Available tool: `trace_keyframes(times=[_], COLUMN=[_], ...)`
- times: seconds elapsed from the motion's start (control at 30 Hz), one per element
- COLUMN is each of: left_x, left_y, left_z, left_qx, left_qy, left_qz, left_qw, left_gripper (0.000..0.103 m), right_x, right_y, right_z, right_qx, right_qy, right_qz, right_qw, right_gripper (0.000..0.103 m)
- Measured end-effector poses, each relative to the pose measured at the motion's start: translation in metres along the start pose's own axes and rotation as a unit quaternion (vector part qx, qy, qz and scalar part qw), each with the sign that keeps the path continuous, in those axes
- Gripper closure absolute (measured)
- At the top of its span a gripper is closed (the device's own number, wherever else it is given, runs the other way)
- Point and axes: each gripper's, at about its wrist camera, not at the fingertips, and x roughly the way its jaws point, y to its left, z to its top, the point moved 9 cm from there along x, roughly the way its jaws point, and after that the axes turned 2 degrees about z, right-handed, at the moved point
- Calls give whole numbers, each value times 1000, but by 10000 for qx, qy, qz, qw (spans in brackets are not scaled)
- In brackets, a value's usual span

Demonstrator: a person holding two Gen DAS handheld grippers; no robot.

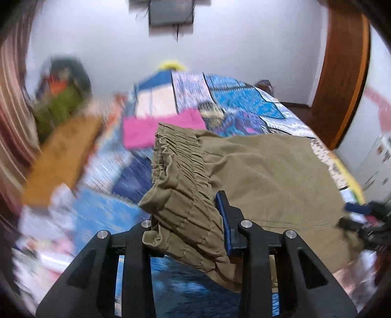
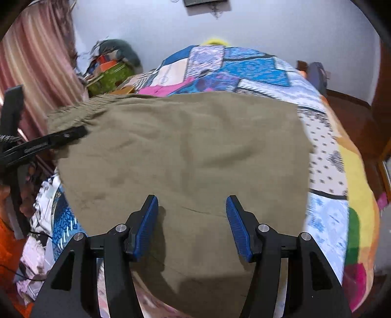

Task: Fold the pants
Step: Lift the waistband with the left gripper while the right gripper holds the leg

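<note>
Olive-khaki cotton fills both views: the pants (image 2: pixel 180 151) lie spread across a bed under a patchwork quilt (image 2: pixel 244 66) of blue, white and purple blocks. Over on the left wrist view, the left gripper (image 1: pixel 188 220) has the gathered elastic waistband (image 1: pixel 180 156) bunched right between its fingers, the blue pad of one finger (image 1: pixel 223 215) pressed against the ruched fabric, the other buried under the cloth. That claw is pinching the waistband, and the bunched corner stands lifted off the quilt while the remaining fabric trails away flat to the right. The left side of this view is badly smeared by motion, so the orange-brown shape (image 1: pixel 63 156) there could be a board or a box, hard to tell. A pink cloth (image 1: pixel 156 127) lies on the quilt just beyond the waistband.

Now the right wrist view: the right gripper (image 2: pixel 191 227) hangs over the near part of the pants, its two blue pads (image 2: pixel 146 227) spread well apart with plain fabric showing between them, gripping nothing. At far left of this view the other gripper's dark finger reaches onto the waistband edge. A striped pink curtain (image 2: pixel 36 61) hangs at the left, a yellow blanket border (image 2: pixel 356 176) runs along the bed's right edge, and a white wall (image 2: pixel 268 22) rises behind.
</note>
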Motion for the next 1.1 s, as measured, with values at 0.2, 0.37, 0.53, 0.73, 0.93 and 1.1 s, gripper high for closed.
trace_keyframes(times=[0.2, 0.37, 0.53, 0.73, 0.93, 1.1], left_x=[-32, -52, -59, -51, -31, -8], left_y=[-5, -37, -87, -144, -198, -230], left_z=[25, 40, 55, 54, 38, 11], left_qx=[531, 800, 915, 1213, 1364, 1471], left_qy=[-487, -707, -766, -611, -83, 422], left_qz=[349, 114, -431, -1016, -1588, -1887], left_qw=[9968, 9942, 9919, 9855, 9778, 9700], left_gripper=[70, 71, 71, 72, 73, 73], right_x=[-11, -12, -10, -10, -14, -26], right_y=[-26, -34, -40, -41, -44, -50], right_z=[-18, -35, -41, -40, -43, -50], right_qx=[177, 259, 549, 559, 607, 618], right_qy=[68, 174, 121, 66, 21, 7], right_qz=[-299, -286, -117, -76, -108, -197], right_qw=[9994, 9991, 9983, 9984, 9981, 9979], right_gripper=[49, 49, 44, 44, 44, 43])
